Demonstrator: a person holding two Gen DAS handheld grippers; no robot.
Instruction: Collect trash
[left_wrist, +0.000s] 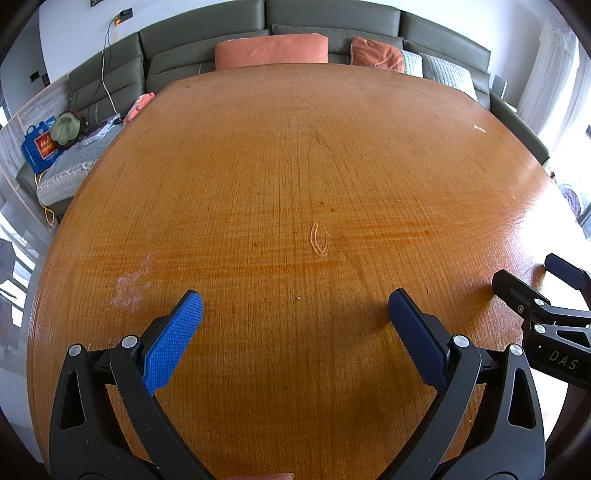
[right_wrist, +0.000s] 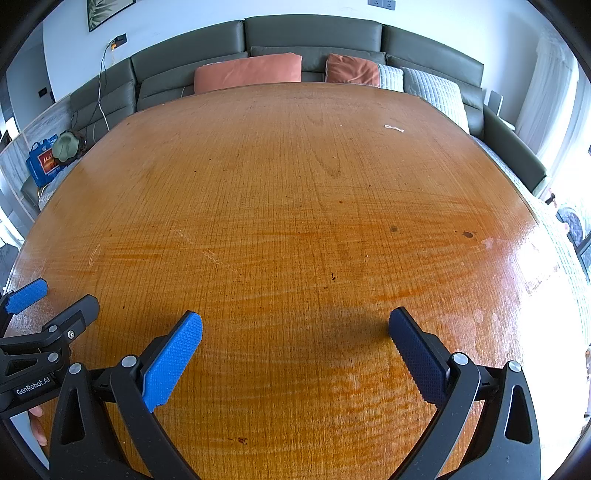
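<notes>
- Left gripper (left_wrist: 295, 321) hovers low over the wooden counter (left_wrist: 258, 166), its blue-padded fingers (left_wrist: 173, 347) spread wide and holding nothing.
- Right gripper (right_wrist: 295, 338) hangs just beside it, fingers (right_wrist: 171, 363) equally wide apart, also empty.
- A small white scrap of trash (right_wrist: 394, 128) lies on the counter's far right side, well apart from both grippers.
- A grey sofa (right_wrist: 314, 33) with orange cushions (right_wrist: 247, 72) stands behind the counter.

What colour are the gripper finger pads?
Blue textured pads on black frames, clearest in the right wrist view.
</notes>
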